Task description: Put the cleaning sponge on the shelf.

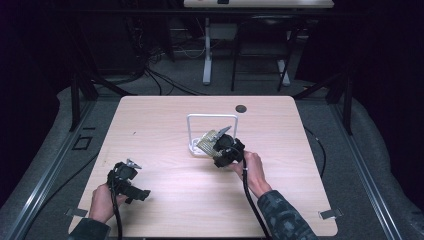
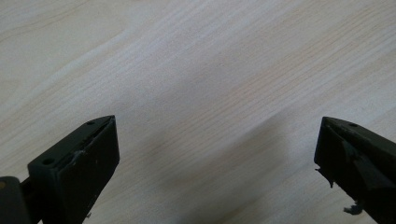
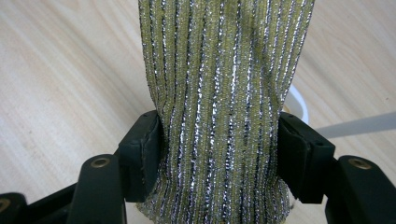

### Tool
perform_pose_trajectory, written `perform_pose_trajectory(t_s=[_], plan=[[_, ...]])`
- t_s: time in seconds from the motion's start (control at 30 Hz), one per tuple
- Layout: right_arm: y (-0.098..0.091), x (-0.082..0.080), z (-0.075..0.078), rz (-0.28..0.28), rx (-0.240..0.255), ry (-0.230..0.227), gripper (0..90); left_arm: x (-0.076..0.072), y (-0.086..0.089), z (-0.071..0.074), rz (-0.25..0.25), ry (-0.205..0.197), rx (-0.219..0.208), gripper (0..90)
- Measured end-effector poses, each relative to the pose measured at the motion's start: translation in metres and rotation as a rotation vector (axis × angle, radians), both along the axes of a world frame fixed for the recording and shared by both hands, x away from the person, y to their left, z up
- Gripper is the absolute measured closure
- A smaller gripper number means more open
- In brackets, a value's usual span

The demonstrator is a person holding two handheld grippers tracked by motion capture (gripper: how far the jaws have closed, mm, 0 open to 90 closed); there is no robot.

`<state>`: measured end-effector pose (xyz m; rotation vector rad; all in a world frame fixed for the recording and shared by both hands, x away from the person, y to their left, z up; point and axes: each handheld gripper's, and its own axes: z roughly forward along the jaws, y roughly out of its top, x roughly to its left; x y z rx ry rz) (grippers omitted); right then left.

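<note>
The pale wood-grain bench (image 1: 165, 175) looks smooth and matt, its laminate faintly streaked. The olive-green ribbed knit cloth (image 3: 224, 107) is rough, shot through with glittering silver threads. The black fingers (image 3: 140, 158) pressing it look like matt rubbery plastic, with brass-coloured metal rivets. The white wire rack (image 1: 212, 117) has a smooth coated finish.

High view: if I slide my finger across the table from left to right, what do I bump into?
Left hand-held gripper → white wire rack → sparkly yellow-green cloth → right hand-held gripper, shut on that cloth → the person's right hand.
</note>
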<state>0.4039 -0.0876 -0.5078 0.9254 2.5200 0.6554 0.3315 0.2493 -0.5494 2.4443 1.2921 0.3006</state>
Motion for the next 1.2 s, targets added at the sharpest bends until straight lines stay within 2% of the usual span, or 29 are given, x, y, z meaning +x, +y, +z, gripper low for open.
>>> perform_pose_trajectory(t_s=[0.17,0.27,0.63,0.87,0.93,1.0,1.1,1.2], plan=[[0.006,0.006,-0.001,-0.010,-0.021,-0.028,36.8,-0.001,0.000,-0.001,0.001,0.002,-0.001,0.0],[0.011,0.009,-0.005,-0.016,-0.053,-0.047,36.6,-0.001,0.001,0.000,0.003,0.000,0.001,0.0],[0.022,0.025,-0.015,-0.054,-0.082,-0.064,35.5,-0.002,0.001,0.000,0.000,0.001,0.000,0.0],[0.030,0.035,-0.018,-0.068,-0.119,-0.087,34.7,-0.002,0.001,0.000,-0.003,0.003,-0.001,0.0],[0.032,0.036,-0.020,-0.074,-0.131,-0.082,34.3,-0.002,0.001,0.000,-0.003,0.003,-0.002,0.0],[0.032,0.036,-0.022,-0.079,-0.128,-0.076,33.3,-0.003,0.000,0.000,-0.005,0.003,-0.003,0.0],[0.035,0.037,-0.024,-0.090,-0.125,-0.090,29.6,-0.003,0.000,0.000,-0.008,0.003,-0.001,0.0],[0.037,0.038,-0.028,-0.092,-0.145,-0.094,25.1,-0.003,0.002,0.001,-0.002,-0.004,-0.009,0.0]])
